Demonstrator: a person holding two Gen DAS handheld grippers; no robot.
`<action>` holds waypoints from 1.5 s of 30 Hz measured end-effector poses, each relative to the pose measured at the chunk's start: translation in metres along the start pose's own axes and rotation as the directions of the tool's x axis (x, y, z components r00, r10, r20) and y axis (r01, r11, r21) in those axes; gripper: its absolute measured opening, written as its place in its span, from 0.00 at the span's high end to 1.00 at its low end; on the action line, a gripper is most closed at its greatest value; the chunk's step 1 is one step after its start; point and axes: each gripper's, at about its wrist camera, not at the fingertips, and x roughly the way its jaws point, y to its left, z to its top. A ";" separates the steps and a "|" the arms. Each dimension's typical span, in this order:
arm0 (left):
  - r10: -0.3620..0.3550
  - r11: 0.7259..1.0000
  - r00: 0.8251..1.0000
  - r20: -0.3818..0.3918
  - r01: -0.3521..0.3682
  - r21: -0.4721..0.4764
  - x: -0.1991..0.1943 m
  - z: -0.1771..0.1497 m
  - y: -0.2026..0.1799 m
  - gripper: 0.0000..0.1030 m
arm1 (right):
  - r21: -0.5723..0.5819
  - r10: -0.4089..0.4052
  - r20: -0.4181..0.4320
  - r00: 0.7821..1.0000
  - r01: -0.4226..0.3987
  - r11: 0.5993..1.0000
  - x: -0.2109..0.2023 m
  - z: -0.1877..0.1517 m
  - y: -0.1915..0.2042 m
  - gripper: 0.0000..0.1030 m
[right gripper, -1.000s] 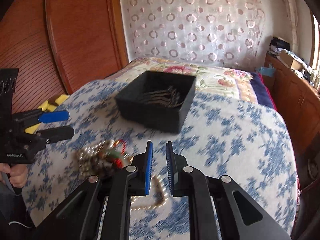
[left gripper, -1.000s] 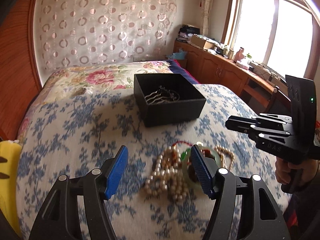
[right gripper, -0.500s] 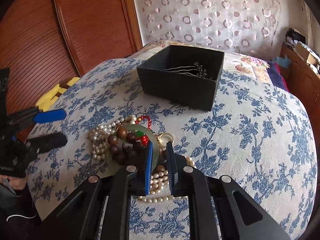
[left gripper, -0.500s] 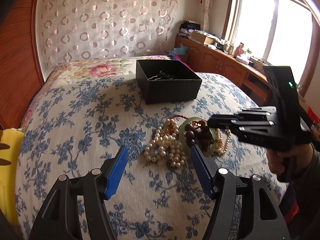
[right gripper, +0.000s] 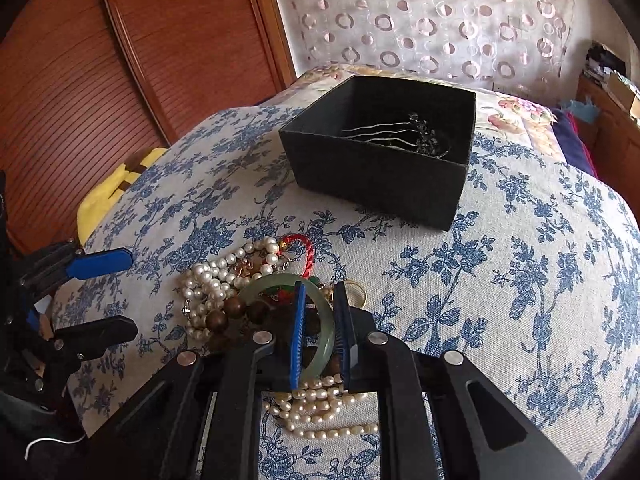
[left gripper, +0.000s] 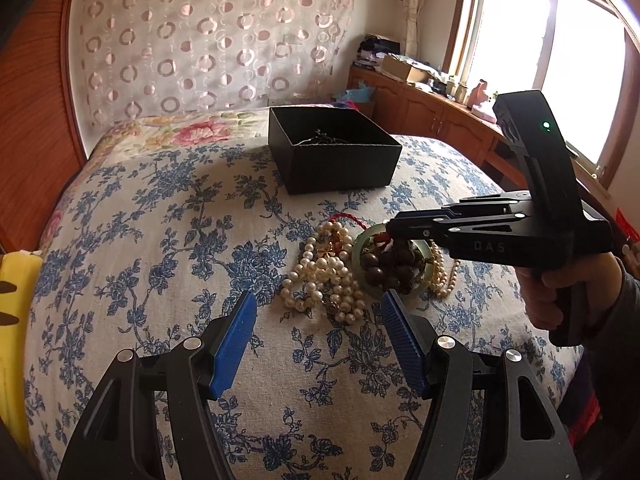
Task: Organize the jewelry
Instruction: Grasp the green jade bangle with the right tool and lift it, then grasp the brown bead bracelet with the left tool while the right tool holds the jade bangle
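A pile of jewelry lies on the bed: pearl necklaces [left gripper: 324, 276] [right gripper: 212, 284], dark wooden beads [left gripper: 384, 268] [right gripper: 224, 316], a red cord [right gripper: 302, 250] and a pale green jade bangle [left gripper: 358, 254] [right gripper: 324, 328]. My right gripper [right gripper: 320, 300] [left gripper: 390, 226] has its jaws nearly closed around the bangle's rim. My left gripper [left gripper: 316, 320] [right gripper: 108, 292] is open and empty, just short of the pile. A black open box [left gripper: 334, 156] [right gripper: 384, 148] with metal hairpins [right gripper: 400, 134] inside stands beyond the pile.
The bed has a blue floral cover [left gripper: 160, 240]. A yellow cushion [left gripper: 12, 300] [right gripper: 116, 184] lies at its left edge by a wooden headboard [right gripper: 80, 60]. A wooden cabinet [left gripper: 432, 116] with clutter stands under the window on the right.
The right gripper has come down onto the pile and its jaws now straddle the jade bangle. The left gripper has pulled back a little and stays open.
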 end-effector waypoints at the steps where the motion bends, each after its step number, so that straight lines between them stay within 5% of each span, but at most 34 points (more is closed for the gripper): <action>1: -0.001 1.000 1.000 0.000 0.001 -0.002 0.000 -0.001 0.000 0.40 | -0.002 0.000 -0.001 1.000 0.000 1.000 -0.001 -0.001 0.001 0.84; 8: -0.003 1.000 1.000 -0.004 0.003 -0.007 0.004 -0.001 0.002 0.40 | 0.005 0.009 0.006 1.000 -0.009 1.000 -0.004 -0.004 -0.002 0.90; 24: -0.028 1.000 0.999 -0.032 0.027 -0.009 0.015 -0.002 -0.002 0.40 | 0.026 -0.035 0.222 0.974 0.030 0.999 -0.067 -0.005 -0.006 0.91; 27: -0.036 0.999 0.999 -0.040 0.036 -0.013 0.017 -0.001 -0.002 0.50 | 0.029 -0.046 0.247 0.968 0.040 0.999 -0.079 -0.005 -0.008 0.91; 32: -0.036 0.999 0.998 -0.053 0.036 0.001 0.023 0.001 -0.004 0.63 | 0.035 -0.072 0.245 0.967 0.065 0.997 -0.081 -0.009 -0.014 0.91; 45: -0.094 0.988 0.995 -0.044 0.098 0.116 0.033 0.020 -0.044 0.63 | 0.081 -0.128 0.206 0.970 0.113 0.990 -0.075 -0.031 -0.038 0.91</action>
